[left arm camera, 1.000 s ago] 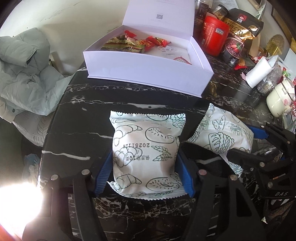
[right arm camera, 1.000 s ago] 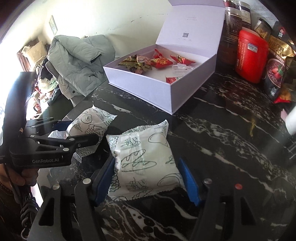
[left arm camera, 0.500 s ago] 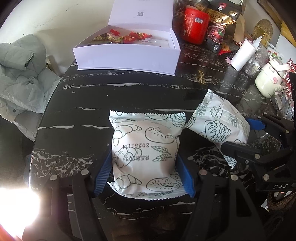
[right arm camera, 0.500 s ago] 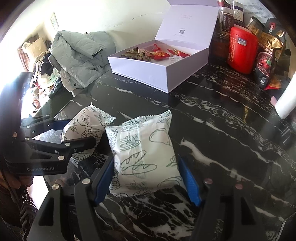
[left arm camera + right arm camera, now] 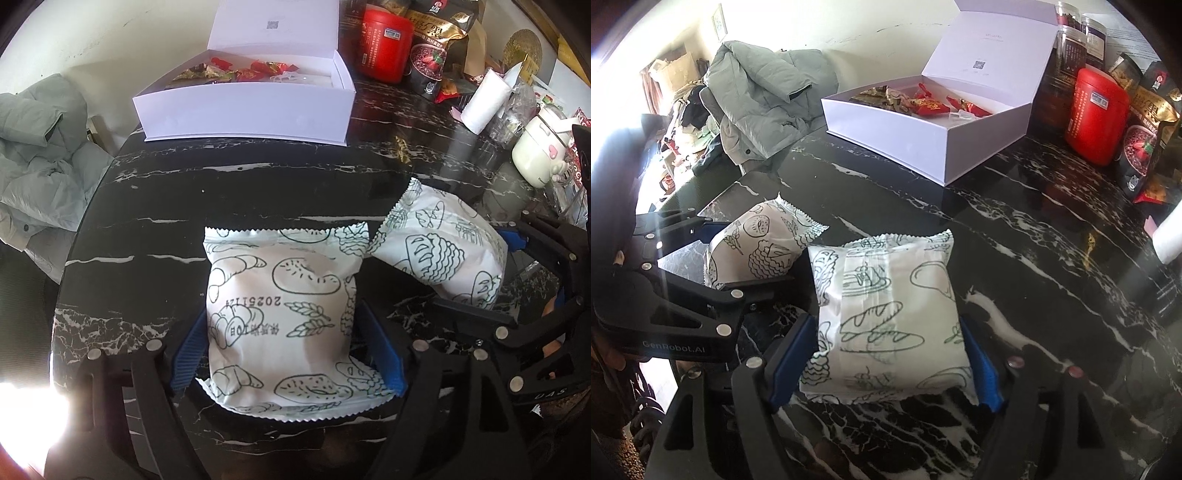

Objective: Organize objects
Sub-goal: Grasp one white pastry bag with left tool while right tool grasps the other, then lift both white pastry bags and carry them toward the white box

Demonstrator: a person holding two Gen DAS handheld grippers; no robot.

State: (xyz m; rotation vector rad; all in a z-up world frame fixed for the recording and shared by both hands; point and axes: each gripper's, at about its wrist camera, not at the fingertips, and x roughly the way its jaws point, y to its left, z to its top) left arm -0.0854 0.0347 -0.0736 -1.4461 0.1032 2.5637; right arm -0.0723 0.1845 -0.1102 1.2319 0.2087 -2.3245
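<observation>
You are at the setting-down step: each gripper straddles one bread packet on the table (image 5: 258,192), well in front of the white box (image 5: 243,110). Your left gripper (image 5: 286,354) has its jaws opening, with the left packet (image 5: 280,314) between the blue pads; the pads stand just off its sides, so the grip looks let go. Your right gripper (image 5: 886,362) is opening too, and the right packet (image 5: 886,317) lies flat between its pads, loose on the stone. The two packets sit side by side, their crimped ends near each other, nearer you than the box. The box is open, lid up, with red and gold sweets (image 5: 916,103) inside and bare floor beside them. If these packets belong here, the next move calls for drawing both grippers straight back without dragging the wrappers; if they belong in the box, you must close again and carry them over its front wall. The table is black marble with white veins, glossy and likely slick. A red tin (image 5: 1097,118) stands right of the box; a grey jacket (image 5: 764,99) lies left of it.
</observation>
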